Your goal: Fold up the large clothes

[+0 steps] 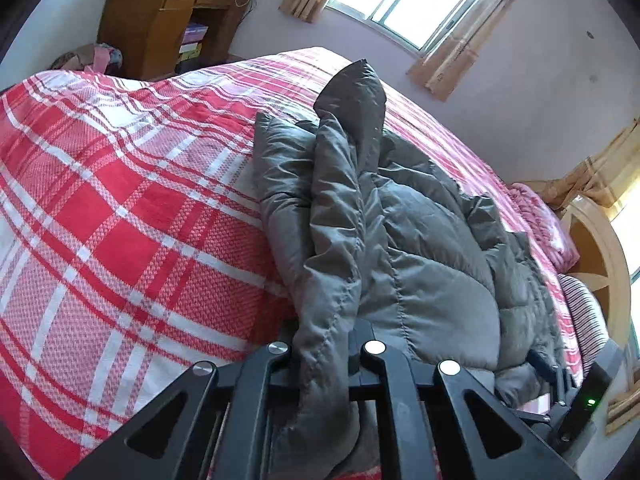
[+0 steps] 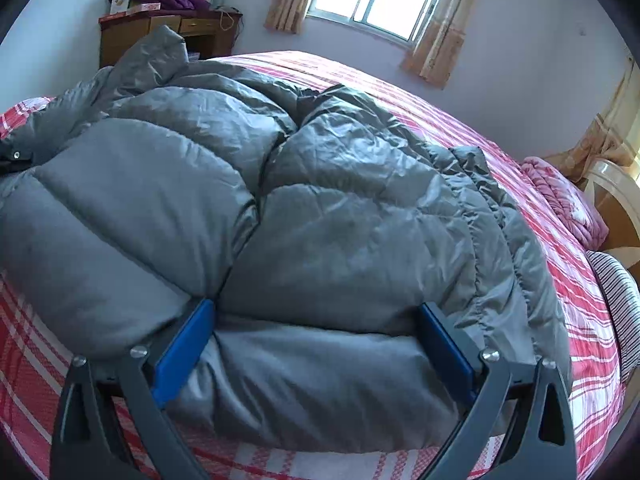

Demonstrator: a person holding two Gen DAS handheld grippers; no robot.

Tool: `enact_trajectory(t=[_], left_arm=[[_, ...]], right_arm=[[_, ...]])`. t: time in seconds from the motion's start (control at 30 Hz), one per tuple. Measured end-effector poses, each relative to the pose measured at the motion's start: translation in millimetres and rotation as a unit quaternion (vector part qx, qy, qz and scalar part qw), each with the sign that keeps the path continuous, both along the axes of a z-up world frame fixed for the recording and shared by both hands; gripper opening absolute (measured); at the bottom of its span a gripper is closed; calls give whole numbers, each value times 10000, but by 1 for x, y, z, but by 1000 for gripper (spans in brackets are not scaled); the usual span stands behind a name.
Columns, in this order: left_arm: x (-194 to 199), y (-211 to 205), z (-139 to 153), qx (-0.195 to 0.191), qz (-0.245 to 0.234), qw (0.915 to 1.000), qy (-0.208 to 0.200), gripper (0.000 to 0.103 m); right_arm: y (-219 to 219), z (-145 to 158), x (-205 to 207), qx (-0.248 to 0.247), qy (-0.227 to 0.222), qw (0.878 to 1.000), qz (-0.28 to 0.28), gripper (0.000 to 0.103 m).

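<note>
pinching grey puffer jacket (image 1: 420, 240) fold, left gripper (image 1: 322, 354) clamped narrow; right gripper (image 2: 316, 336) spread wide, jacket hem between pads, on plaid bedspread (image 1: 100, 200).

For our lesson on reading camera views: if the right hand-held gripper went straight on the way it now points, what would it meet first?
The grey puffer jacket. The right hand-held gripper stands open with the jacket's near edge already between its blue pads, so it would push further into the padding almost at once.

The left gripper (image 1: 325, 354) jaws pinch a grey puffer jacket (image 1: 400, 248) fold.
</note>
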State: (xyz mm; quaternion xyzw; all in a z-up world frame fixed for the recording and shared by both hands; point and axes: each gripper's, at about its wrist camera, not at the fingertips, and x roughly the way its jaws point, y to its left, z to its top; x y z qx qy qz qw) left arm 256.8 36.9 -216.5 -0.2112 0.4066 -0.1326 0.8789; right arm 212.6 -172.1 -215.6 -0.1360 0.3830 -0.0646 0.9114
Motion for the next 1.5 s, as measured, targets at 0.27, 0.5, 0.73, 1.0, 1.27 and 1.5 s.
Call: enact_trajectory(t=[0.27, 0.5, 0.73, 1.0, 1.27, 1.5], left_arm=[[-25, 28, 16, -549, 224, 9982, -91, 5], [-36, -15, 106, 103, 8, 9961, -879, 5], [-40, -156, 173, 1197, -867, 9746, -1685, 5], [-43, -325, 135, 2584, -1921, 9234, -2091, 5], [-53, -438, 36, 4367, -2300, 8375, -2346, 8], [-82, -447, 61, 4683, -2166, 8096, -2800, 33]], right_arm=[[0, -2, -2, 85, -9, 9998, 187, 102], [-13, 23, -2, 582, 25, 9962, 653, 101], [-130, 74, -43, 984, -848, 9912, -276, 103], [-281, 41, -77, 1190, -810, 9681, -2050, 103], [-330, 16, -97, 1479, -668, 9532, -2550, 103], [-338, 8, -107, 1841, -643, 9453, -2616, 103]])
